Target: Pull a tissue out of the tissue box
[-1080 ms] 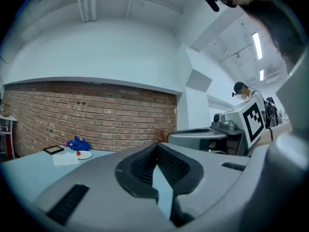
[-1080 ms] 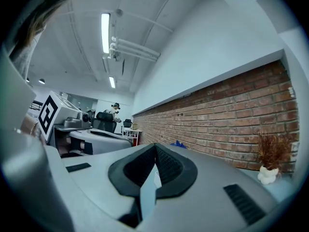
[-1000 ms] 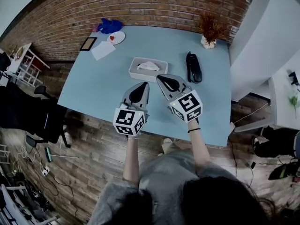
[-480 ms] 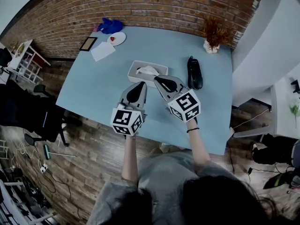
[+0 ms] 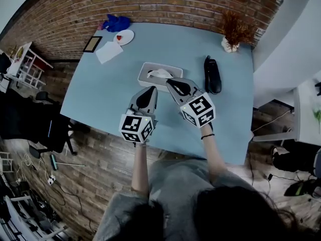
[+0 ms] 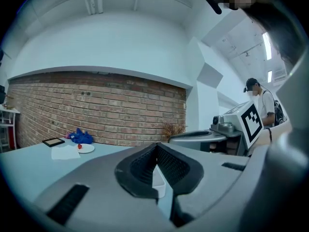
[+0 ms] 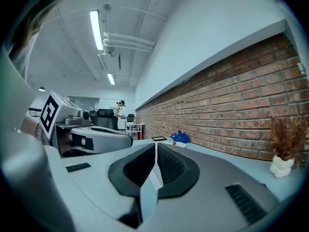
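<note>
The white tissue box (image 5: 150, 79) lies mid-table on the light blue table (image 5: 100, 92), with a white tissue (image 5: 159, 73) sticking up from its slot. My left gripper (image 5: 152, 88) is shut and empty, its tip just short of the box's near side. My right gripper (image 5: 169, 80) is also shut and empty, its tip over the box's near right edge, close to the tissue. In the left gripper view the jaws (image 6: 155, 148) meet, with a sliver of the white box behind them. The right gripper view shows closed jaws (image 7: 155, 146) and the left gripper (image 7: 91, 137) alongside.
A black handset (image 5: 212, 74) lies right of the box. A dried plant in a white pot (image 5: 234, 31) stands at the far right corner. At the far left are a white plate (image 5: 123, 36), blue cloth (image 5: 117, 22), paper (image 5: 109, 51) and a dark frame (image 5: 93, 44).
Both grippers stay shut and have crept slightly forward toward the tissue box. The head view has shifted a little.
</note>
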`<move>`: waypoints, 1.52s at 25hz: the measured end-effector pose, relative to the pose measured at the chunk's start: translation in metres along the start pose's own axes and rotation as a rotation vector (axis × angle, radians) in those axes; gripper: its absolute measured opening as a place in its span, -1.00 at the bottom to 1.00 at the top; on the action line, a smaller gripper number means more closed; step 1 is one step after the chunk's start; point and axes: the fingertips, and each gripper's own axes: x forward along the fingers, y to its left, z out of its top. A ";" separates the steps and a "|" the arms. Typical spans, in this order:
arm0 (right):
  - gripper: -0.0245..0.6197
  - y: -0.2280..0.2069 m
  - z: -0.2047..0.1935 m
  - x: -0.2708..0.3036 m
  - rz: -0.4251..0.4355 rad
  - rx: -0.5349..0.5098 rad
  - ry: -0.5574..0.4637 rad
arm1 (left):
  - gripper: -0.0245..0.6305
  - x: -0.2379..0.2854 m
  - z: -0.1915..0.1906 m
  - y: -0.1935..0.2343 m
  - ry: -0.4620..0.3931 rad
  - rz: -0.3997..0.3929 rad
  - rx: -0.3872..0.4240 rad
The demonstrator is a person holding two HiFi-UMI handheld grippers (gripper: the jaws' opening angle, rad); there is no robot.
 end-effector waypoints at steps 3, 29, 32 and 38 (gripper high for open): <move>-0.93 -0.008 -0.006 0.012 -0.014 0.010 0.028 | -0.92 0.010 -0.010 0.010 0.037 -0.020 -0.014; -0.73 -0.063 -0.088 0.101 0.054 -0.082 0.360 | -0.92 0.067 -0.077 0.074 0.214 -0.089 -0.124; -0.71 -0.065 -0.097 0.108 0.080 -0.085 0.393 | -0.92 0.070 -0.083 0.076 0.227 -0.087 -0.136; -0.70 -0.064 -0.109 0.121 0.134 -0.106 0.457 | -0.92 0.072 -0.090 0.079 0.241 -0.077 -0.152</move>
